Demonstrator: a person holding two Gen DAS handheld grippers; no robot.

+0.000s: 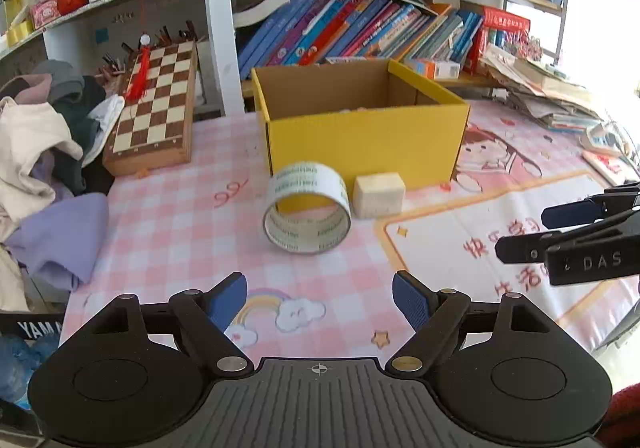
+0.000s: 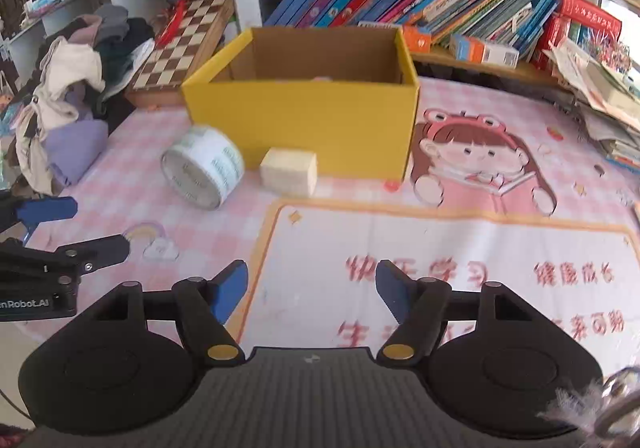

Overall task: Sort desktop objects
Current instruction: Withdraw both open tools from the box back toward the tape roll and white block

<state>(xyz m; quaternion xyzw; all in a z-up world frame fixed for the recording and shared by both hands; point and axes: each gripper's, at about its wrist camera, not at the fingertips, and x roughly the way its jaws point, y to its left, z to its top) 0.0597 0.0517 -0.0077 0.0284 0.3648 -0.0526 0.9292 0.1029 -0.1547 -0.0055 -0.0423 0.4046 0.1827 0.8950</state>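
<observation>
The open yellow box stands on the desk toward its back edge, in front of the row of books, with its open top facing up. This placement suits it as the collecting container: items can be lowered in from above by either hand.

Two loose items lie on the desk against the near wall of the box. The tape roll rests tilted, its upper rim leaning on or just beside the box wall, its hollow core facing the left gripper's camera. The pale block sits flat just beside the roll, on the side nearer the right gripper, close to or touching the box wall; contact cannot be confirmed.

The left gripper hovers over the near part of the desk, aimed at the tape roll. Its fingers stand wide apart and hold nothing. This spread is judged sufficient to straddle the roll's band.

The right gripper points toward the block and the box. Its fingers are parted, with nothing between them.

Both items remain outside the box, so sorting of them has not begun. A tilted roll may roll when touched; approach across its width.
</observation>
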